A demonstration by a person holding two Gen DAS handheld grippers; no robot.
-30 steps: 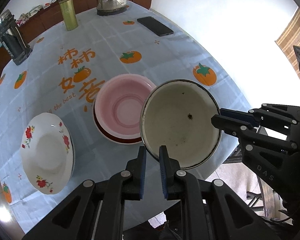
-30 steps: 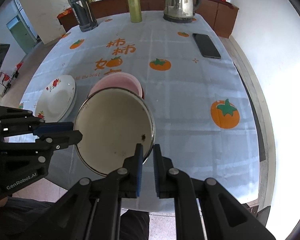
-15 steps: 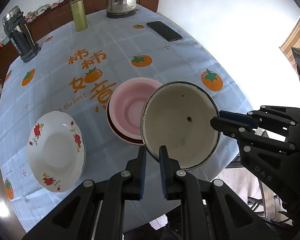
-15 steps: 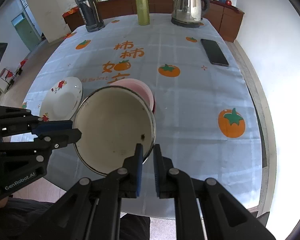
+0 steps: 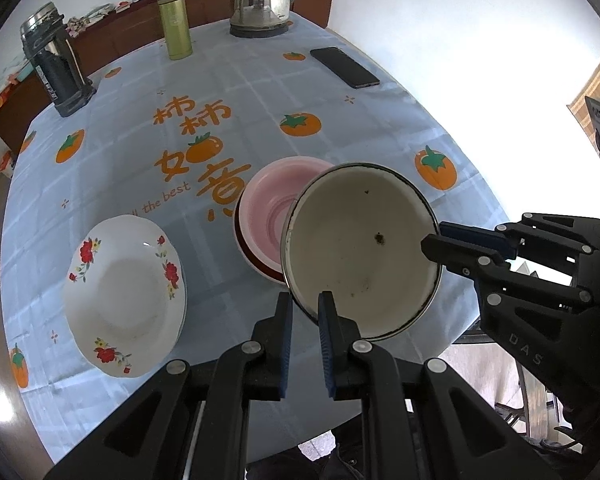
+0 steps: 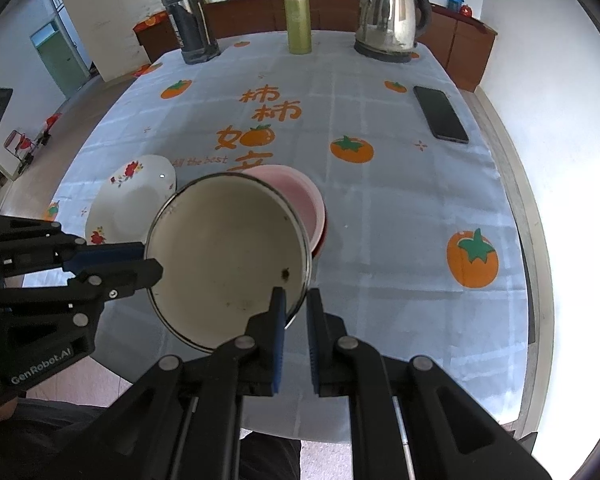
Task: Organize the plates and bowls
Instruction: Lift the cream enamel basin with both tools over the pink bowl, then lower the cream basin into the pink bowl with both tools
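Both tongs are clenched on one enamel bowl [image 5: 364, 248]: the left gripper [image 5: 305, 312] pinches its near rim, the right gripper [image 6: 296, 304] the rim on the opposite side. So held, the bowl is clear of the table [image 5: 260, 92], tilted, partly over the pink bowl [image 5: 276, 204].

Progress: judged partial. The pink bowl already sits nested in a dark red dish [image 5: 260, 266] near the table's front edge. The flowered plate [image 5: 124, 296] lies apart to the left, unstacked. The enamel bowl is not yet set down; placing it in the pink bowl looks the likely step in hand, with the flowered plate left to deal with.

Contents: the enamel bowl is empty save a small dark speck and faint marks on its floor. What shows of the pink bowl is empty, as is the flowered plate.
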